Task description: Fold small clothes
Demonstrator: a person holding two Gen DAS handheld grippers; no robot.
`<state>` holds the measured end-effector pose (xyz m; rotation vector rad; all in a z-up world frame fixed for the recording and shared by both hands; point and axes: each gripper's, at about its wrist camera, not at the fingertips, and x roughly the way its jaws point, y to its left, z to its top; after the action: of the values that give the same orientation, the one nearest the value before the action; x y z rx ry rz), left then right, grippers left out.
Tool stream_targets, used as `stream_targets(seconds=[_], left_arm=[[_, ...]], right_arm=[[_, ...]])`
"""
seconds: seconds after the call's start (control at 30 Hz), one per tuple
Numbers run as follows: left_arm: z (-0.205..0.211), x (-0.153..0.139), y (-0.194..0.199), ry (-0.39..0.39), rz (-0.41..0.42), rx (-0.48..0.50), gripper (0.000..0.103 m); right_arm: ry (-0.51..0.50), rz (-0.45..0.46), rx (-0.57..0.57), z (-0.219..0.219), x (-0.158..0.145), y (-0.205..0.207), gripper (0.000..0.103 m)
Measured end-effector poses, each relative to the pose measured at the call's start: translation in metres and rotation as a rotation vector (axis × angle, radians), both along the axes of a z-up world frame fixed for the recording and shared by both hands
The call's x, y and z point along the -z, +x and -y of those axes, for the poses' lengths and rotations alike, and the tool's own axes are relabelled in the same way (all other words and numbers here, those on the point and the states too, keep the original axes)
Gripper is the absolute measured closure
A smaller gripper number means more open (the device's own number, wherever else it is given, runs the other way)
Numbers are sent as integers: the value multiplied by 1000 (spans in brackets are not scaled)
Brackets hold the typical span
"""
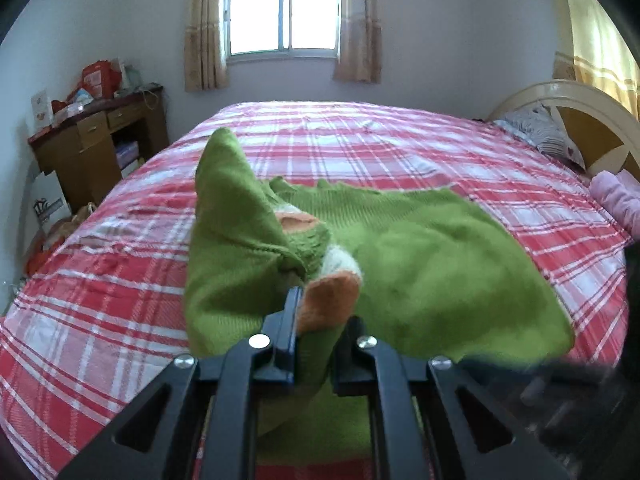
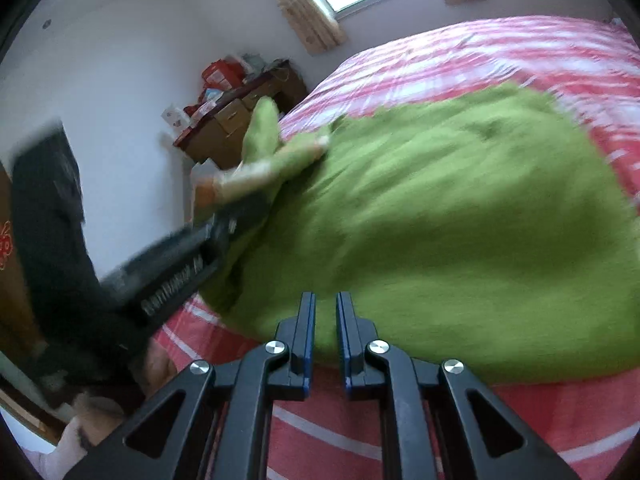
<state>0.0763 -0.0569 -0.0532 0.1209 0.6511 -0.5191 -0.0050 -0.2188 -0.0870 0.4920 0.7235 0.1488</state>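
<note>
Green knit sweater [image 1: 420, 256] mid-fold on a red plaid bed [image 1: 360, 140].

Left wrist view: the left gripper [image 1: 320, 320] clamps a sleeve whose orange-and-white cuff [image 1: 328, 300] pokes up between its fingers, the sleeve raised above the sweater's body, which lies spread toward the bed's near edge; a wooden desk [image 1: 100, 140] stands by the left wall under a curtained window [image 1: 282, 10]. Right wrist view: blurred, the right gripper [image 2: 325, 320] hovers at the sweater's [image 2: 440, 220] near hem, jaws a narrow slit apart and holding nothing, while the left gripper [image 2: 240, 204] grips the cuff off the bed's left edge.
</note>
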Motion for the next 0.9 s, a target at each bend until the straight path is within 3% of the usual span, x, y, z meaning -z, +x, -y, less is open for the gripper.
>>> stream_targets(seconds=[0.1,0.13,0.17,0.23,0.4,0.53,0.67,0.7,0.73,0.77,0.9], left_arm=[[1,7,2,-19,-24,-2,91],[3,8,2,-20,-29,-1,91],[3,8,1,-27,-29,3,91],[1,8,2,-48,-35,7,91],[-2,9,4,-76,-57,8,91],[-3,9,4,-91,-64,14,91],[-6,10,4,-113,-81,21,91],[-6,10,7,-115,-84,22,91],[-6,10,6,-116,-85,22,91],[-6,10,6,-117,-85,23,91],[-5,10,5,-113,-87,21,91]], right_arm=[[95,42,13,28,-21,13,91],[130,48,13,35,-26,22,80],[180,52,0,41,-31,37,48],[226,50,-1,44,-33,64,14],[337,5,-108,31,-17,134,14],[270,-75,-185,7,0,190,14],[200,-92,-276,-20,0,219,15],[175,-91,-281,-24,-1,223,19],[150,-81,-290,-29,-3,226,45],[140,-86,-305,-33,-5,230,81],[82,-86,-305,-39,-9,231,87]])
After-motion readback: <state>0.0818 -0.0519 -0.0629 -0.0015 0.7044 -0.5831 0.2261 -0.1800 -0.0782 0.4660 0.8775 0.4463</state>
